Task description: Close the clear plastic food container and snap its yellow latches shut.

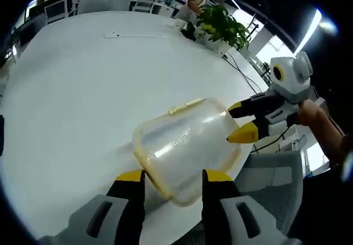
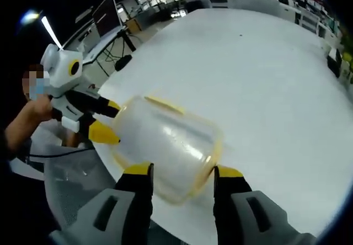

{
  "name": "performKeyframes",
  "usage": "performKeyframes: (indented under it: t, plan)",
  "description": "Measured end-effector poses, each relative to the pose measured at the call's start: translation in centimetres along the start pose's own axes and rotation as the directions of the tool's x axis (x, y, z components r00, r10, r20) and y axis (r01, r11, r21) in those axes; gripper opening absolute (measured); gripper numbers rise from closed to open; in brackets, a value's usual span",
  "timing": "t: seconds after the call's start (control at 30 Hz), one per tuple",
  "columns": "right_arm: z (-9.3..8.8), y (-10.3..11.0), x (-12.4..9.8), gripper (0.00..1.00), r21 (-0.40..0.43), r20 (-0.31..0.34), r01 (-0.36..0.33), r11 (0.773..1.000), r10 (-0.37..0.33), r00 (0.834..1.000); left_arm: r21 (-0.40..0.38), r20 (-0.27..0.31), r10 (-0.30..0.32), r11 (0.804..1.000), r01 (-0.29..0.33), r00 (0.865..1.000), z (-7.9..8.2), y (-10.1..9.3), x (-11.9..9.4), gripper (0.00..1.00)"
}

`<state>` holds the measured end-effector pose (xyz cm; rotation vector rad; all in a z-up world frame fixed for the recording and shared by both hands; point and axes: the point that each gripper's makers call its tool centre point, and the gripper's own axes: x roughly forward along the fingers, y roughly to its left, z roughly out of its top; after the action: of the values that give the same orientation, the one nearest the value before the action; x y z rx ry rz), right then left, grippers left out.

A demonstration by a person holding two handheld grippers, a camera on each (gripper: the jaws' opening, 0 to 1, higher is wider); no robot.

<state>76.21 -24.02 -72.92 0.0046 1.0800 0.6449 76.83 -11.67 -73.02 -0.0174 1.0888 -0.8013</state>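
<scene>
In the left gripper view the clear plastic food container (image 1: 185, 148) lies on its side near the edge of the white surface (image 1: 83, 90), a yellow latch (image 1: 186, 107) showing along its upper edge. The left tongs (image 1: 172, 177) stand wide apart, their yellow-tipped jaws on either side of the container's near end; whether they touch it cannot be told. The right tongs (image 1: 240, 122) come in from the right, a person's hand (image 1: 315, 115) behind them, the yellow tips parted and right at the container's far end. A potted plant (image 1: 223, 27) stands at the far side of the surface. In the right gripper view the container (image 2: 165, 145) lies between the spread jaws of the right tongs (image 2: 182, 173), and the left tongs (image 2: 110, 121) reach its opposite end from the left, tips apart, one tip just beside the wall
</scene>
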Motion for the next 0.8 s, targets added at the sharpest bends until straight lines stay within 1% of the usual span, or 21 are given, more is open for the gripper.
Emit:
performKeyframes:
  t: [0.17,0.43,0.67,0.8]
  plan:
    - [-0.26,0.30,-0.03,0.40,0.003,-0.008,0.000,1.000,0.000,1.000,0.001,-0.005,-0.001,1.000,0.001,1.000,-0.42,0.00,-0.14,0.34]
    - [-0.38,0.40,-0.11,0.40,0.017,-0.002,0.001,1.000,-0.001,1.000,-0.003,-0.005,-0.007,1.000,0.007,1.000,-0.51,-0.02,-0.16,0.34]
    - [-0.39,0.31,-0.12,0.41,0.032,0.008,-0.020,0.999,0.020,1.000,-0.021,-0.003,-0.004,1.000,0.004,1.000,-0.45,0.06,-0.10,0.35]
    - [-0.48,0.39,-0.19,0.41,0.012,0.000,-0.032,0.999,0.032,0.999,-0.034,-0.013,-0.003,0.999,0.002,1.000,-0.49,0.02,-0.09,0.35]
